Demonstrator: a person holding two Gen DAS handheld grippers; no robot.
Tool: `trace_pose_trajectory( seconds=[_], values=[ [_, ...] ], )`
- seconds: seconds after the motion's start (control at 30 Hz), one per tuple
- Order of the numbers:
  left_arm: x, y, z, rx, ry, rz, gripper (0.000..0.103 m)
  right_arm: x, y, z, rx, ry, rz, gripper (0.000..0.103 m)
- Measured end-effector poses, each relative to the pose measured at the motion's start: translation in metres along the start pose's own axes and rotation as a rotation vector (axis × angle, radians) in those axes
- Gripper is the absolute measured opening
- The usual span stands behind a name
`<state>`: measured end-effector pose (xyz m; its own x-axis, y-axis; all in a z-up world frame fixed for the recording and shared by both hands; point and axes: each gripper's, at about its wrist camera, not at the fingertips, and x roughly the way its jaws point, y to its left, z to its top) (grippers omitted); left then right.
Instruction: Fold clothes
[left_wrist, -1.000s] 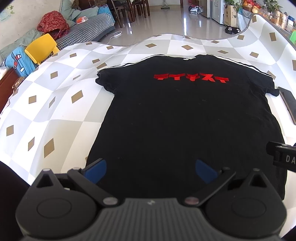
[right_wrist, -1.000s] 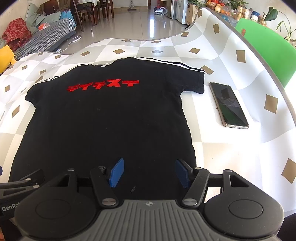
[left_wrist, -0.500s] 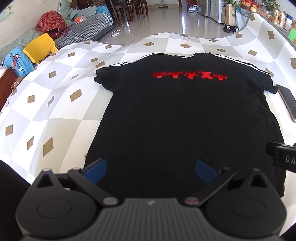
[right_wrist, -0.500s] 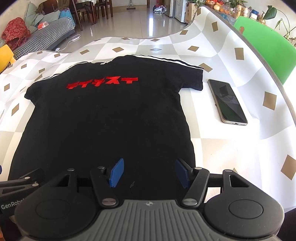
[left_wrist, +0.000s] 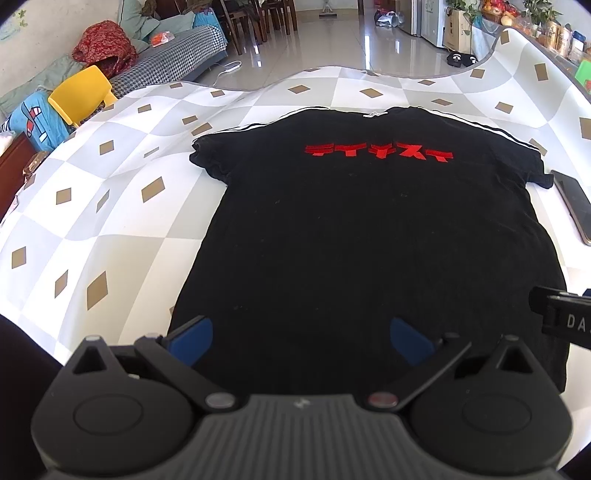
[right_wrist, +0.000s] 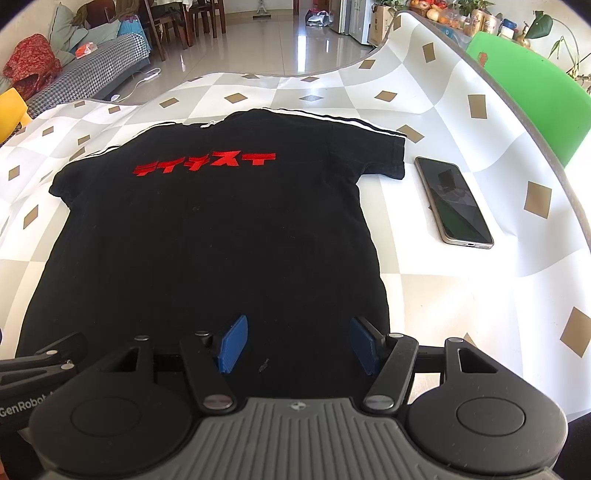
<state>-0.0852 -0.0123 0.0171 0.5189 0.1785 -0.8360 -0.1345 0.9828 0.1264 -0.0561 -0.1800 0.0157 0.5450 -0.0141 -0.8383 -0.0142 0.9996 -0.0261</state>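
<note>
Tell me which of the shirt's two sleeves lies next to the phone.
The sleeve on the right in the right wrist view: its cuff ends just beside the phone. The other sleeve has only bare tablecloth around it.

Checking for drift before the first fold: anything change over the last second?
Nothing visibly changed. The T-shirt lies flat on the table, the phone beside its sleeve. Both the left gripper and the right gripper hover open over the hem, holding nothing.
</note>
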Motion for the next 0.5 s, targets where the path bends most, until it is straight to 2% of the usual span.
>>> trace_pose_trajectory(
  seconds=[0.5],
  values=[
    [-0.006,-0.0045,-0.0025,0.007,-0.009,-0.026,0.103,-0.0004,-0.0004,-0.0019,-0.001,0.004,-0.008,0.061]
  ],
)
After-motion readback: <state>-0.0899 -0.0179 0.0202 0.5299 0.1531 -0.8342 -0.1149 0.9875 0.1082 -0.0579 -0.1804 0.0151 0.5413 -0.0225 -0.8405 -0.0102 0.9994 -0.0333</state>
